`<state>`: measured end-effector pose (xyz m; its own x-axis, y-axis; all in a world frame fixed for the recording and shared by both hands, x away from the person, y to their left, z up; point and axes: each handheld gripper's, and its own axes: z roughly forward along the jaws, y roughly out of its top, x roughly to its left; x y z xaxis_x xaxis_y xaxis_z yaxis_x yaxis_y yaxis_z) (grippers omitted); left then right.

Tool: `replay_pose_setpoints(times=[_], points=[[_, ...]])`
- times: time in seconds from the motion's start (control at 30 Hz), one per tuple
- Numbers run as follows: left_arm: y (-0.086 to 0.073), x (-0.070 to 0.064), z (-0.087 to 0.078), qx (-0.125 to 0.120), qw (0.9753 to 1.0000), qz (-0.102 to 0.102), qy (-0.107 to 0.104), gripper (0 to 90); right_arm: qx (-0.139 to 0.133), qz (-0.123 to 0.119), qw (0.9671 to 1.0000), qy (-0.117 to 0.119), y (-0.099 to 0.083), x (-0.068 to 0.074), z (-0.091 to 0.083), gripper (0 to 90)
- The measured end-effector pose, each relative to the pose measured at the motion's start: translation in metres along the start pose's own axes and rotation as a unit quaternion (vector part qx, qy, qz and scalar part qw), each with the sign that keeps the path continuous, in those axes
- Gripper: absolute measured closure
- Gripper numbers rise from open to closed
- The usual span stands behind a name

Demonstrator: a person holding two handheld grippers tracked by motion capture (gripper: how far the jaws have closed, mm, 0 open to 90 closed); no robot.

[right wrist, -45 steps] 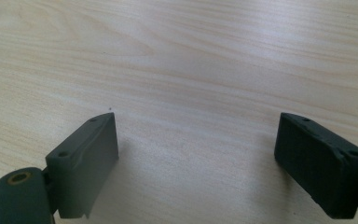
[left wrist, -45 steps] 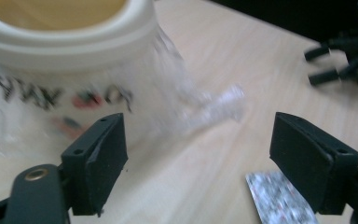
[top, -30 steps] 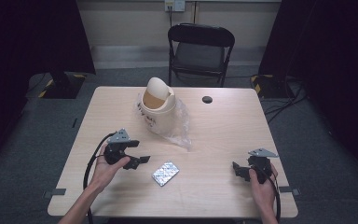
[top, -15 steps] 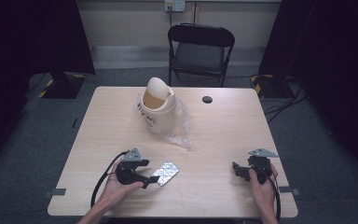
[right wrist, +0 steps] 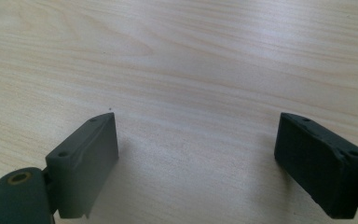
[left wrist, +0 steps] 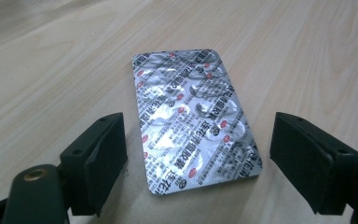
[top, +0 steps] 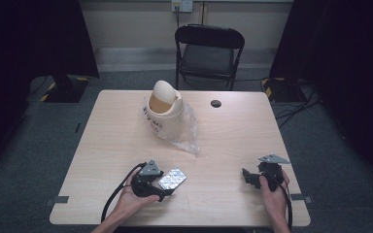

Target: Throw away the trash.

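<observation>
A silver foil blister pack (top: pixel 172 178) (left wrist: pixel 193 121) lies flat on the wooden table (top: pixel 126 136) near its front edge. My left gripper (top: pixel 162 189) (left wrist: pixel 198 163) is open, low over the table, with the near end of the pack between its two jaws and not touched by either. My right gripper (top: pixel 246 178) (right wrist: pixel 198 163) rests open at the front right of the table, with bare wood between its jaws.
A small cream swing-lid bin (top: pixel 165 109) with a clear plastic liner (top: pixel 189 133) stands at the middle back of the table. A black round cap (top: pixel 216 103) lies behind it to the right. A black folding chair (top: pixel 209 48) stands beyond the far edge.
My left gripper has moved right and toward the front edge, up to the blister pack, so that its jaws now flank the pack's near end. The right gripper has stayed still.
</observation>
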<state>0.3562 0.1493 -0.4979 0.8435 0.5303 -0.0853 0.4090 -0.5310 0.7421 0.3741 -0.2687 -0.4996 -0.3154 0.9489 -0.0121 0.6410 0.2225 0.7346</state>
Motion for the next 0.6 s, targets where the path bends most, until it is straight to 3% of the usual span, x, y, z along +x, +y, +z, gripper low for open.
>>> replay_pose_setpoints(times=[0.03,0.13,0.3,0.4,0.53,0.57,0.6], points=[[0.000,-0.003,0.002,0.000,0.9998,0.016,0.011,18.3,0.000,0.000,1.0000,0.000,0.000,0.000,0.000,12.6],[-0.001,-0.006,0.002,0.006,0.9991,0.030,0.029,19.7,0.000,0.000,1.0000,0.000,0.000,0.000,0.000,12.6],[-0.004,0.002,-0.003,-0.006,0.9992,0.022,0.034,30.6,0.000,0.000,1.0000,0.000,0.000,0.000,0.000,12.7],[-0.006,0.007,-0.006,-0.007,0.9990,0.022,0.037,32.8,0.000,0.000,1.0000,0.000,0.000,0.000,0.000,12.6],[-0.005,0.009,-0.005,-0.005,0.9989,0.024,0.040,30.9,0.000,0.000,1.0000,0.000,0.000,0.000,0.000,12.6],[-0.005,0.009,-0.004,-0.009,0.9989,0.013,0.044,28.7,0.000,0.000,1.0000,0.000,0.000,0.000,0.000,12.7],[-0.005,0.009,-0.004,-0.006,0.9989,0.016,0.045,28.1,0.000,0.000,1.0000,0.000,0.000,0.000,0.000,12.6]])
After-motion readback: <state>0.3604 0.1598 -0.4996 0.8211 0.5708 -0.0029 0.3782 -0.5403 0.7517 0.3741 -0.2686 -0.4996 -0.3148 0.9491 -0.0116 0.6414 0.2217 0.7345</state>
